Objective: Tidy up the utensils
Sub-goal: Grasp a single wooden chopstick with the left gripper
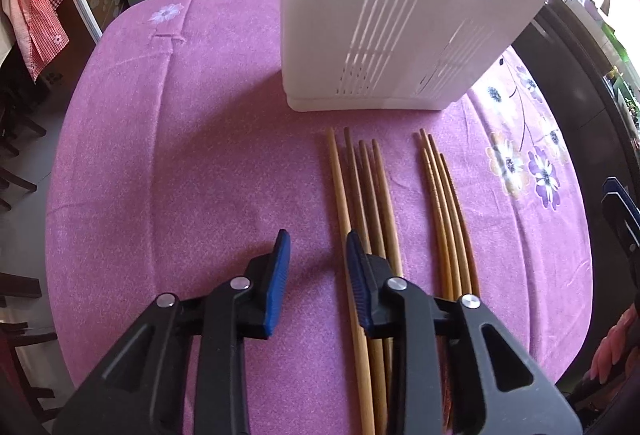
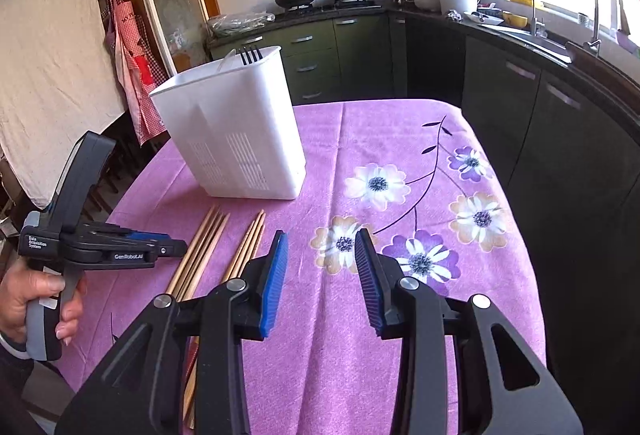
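On the purple cloth point(image 1: 180, 155), slim wooden chopsticks point(image 1: 372, 195) lie in two bunches (both tongs gaping, empty).

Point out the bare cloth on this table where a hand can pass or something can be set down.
Bare purple tablecloth lies left of the two bundles of wooden chopsticks, reaching back beside the white slotted plastic utensil holder. The flowered stretch right of the holder is also free. It is crowded in the strip between holder and chopstick tips.
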A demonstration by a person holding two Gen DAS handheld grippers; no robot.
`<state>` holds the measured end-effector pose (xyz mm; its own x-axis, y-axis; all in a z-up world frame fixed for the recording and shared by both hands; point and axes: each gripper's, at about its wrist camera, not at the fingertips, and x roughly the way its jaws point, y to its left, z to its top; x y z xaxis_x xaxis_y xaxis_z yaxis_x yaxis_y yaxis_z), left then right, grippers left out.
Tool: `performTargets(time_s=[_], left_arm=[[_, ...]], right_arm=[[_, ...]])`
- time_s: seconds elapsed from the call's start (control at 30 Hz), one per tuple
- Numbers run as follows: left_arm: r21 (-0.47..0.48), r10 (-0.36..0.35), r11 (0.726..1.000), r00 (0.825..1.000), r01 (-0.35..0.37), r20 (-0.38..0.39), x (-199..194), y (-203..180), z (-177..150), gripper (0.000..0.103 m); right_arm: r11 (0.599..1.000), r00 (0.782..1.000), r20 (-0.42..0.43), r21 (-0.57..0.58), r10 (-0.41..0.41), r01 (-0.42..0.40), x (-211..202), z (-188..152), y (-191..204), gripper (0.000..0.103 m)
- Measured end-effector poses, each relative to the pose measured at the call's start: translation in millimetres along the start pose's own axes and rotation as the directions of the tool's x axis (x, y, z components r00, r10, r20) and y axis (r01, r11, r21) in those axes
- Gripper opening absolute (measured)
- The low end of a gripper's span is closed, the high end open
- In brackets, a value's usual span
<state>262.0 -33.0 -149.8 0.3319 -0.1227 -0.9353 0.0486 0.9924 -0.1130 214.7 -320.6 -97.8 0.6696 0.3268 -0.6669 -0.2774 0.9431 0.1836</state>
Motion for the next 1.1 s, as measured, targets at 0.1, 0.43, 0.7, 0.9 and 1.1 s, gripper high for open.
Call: performTargets(time_s=[0.1, 0.43, 0.7, 0.9, 1.1], left_arm=[[0.011, 0.016, 1.0, 1.0, -0.016, -0.003, 2, -7, 3, 0.026], [0.035, 0.064, 0.997, 0.997, -0.063, -0.032, 12, -28, 7, 0.018], [0.019, 0.072, 0.997, 0.997, -0.071, -0.021, 15, -32, 15, 0.01], [-0.002, 0.039, 0.999, 0.999, -0.039, -0.021, 12, -17, 15, 0.006], [-0.014, 0.028, 1.0, 0.998, -0.027, 0.054, -18, 3, 11, 0.006]], right_arm=[[1.0, 1.0, -0.001, 0.005, 0.006, -0.006, 1, -1, 0, 0.035], [1.0, 1.0, -0.022, 0.011, 0.017, -0.017, 2, 2, -1, 0.035], [1.0, 0.999, -0.033, 0.007, 0.016, -0.016, 4, 2, 1, 0.035], [1.0, 0.999, -0.047, -0.004, 0.011, -0.012, 7, 2, 3, 0.036], [1.0, 0.997, -0.069, -0.023, 0.019, -0.021, 12, 4, 10, 0.038]])
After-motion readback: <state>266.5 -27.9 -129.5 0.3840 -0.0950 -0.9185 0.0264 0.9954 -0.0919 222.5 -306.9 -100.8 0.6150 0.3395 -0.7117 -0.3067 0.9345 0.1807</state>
